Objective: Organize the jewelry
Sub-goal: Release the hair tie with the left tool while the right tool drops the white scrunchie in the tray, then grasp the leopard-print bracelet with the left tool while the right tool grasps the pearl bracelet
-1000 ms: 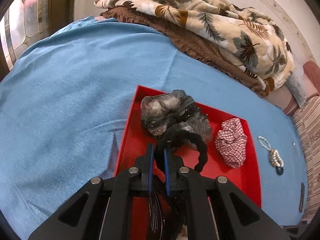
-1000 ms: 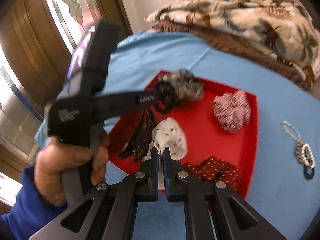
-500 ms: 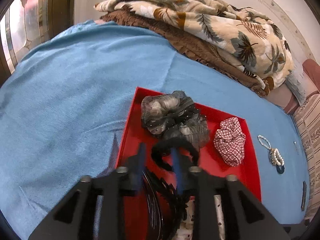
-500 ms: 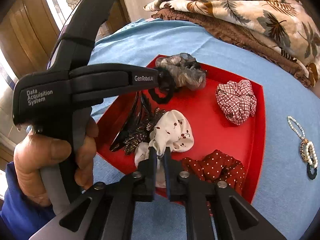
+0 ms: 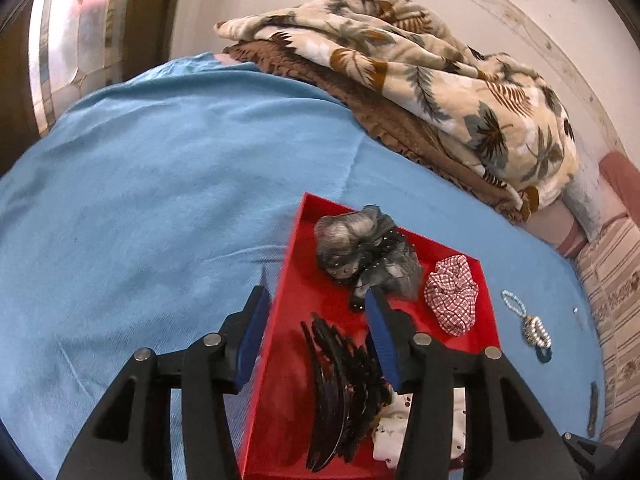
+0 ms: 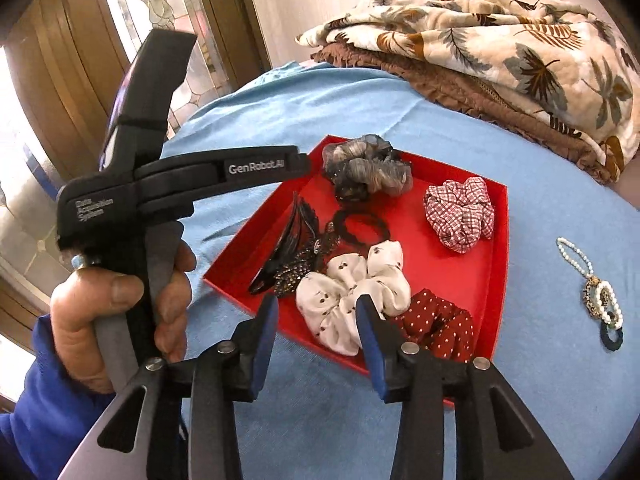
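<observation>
Blue cloth [image 5: 160,184] covers the bed beneath our grippers, and a shallow red rectangular tray [image 5: 298,280] lies on it as our landmark, with a folded leaf-print blanket [image 5: 420,72] well beyond the tray. Through the left wrist camera, our left gripper [image 5: 316,308] hangs over the tray's near left rim, its jaws opening with nothing between them; inside the tray we see a grey gauzy scrunchie [image 5: 368,248] at the far end, a red-checked scrunchie [image 5: 452,296] to its right, and black hair claws [image 5: 336,384] nearer us. A small heap of pearl bead bracelets [image 5: 532,324] lies on the cloth right of the tray. Through the right wrist camera, our right gripper [image 6: 316,316] opens too, empty, above a white spotted scrunchie [image 6: 352,284] at the tray's near edge, beside a dark red dotted scrunchie [image 6: 436,328].
</observation>
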Action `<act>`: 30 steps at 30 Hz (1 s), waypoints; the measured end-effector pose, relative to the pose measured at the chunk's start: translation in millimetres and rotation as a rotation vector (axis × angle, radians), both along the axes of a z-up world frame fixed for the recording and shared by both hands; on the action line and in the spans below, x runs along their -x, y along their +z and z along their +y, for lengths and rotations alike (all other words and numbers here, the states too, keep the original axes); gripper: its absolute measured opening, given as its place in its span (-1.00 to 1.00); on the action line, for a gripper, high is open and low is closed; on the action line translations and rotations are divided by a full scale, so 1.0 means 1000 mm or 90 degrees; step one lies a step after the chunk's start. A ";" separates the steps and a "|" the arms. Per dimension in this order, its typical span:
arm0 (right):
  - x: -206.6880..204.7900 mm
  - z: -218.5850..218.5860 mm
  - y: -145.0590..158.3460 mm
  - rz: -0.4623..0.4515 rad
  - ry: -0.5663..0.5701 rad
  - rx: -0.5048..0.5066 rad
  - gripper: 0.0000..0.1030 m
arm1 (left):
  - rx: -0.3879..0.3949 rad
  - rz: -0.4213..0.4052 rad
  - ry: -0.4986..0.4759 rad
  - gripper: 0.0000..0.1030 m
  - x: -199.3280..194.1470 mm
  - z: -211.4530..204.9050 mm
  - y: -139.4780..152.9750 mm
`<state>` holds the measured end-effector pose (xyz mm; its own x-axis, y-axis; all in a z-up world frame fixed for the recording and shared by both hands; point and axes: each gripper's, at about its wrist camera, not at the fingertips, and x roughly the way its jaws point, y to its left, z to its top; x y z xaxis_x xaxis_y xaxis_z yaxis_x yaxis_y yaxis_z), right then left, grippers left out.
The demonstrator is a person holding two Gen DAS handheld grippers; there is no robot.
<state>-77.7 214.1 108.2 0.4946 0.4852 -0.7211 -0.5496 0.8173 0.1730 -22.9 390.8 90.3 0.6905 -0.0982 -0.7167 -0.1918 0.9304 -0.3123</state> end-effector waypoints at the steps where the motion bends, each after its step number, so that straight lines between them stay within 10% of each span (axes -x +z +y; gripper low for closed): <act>1: 0.003 -0.001 0.001 -0.002 0.000 0.000 -0.13 | 0.008 0.002 0.003 -0.05 0.002 0.002 -0.001; 30: 0.013 -0.268 -0.034 0.029 -0.314 0.018 0.06 | -0.093 -0.058 -0.097 0.03 0.065 -0.111 0.012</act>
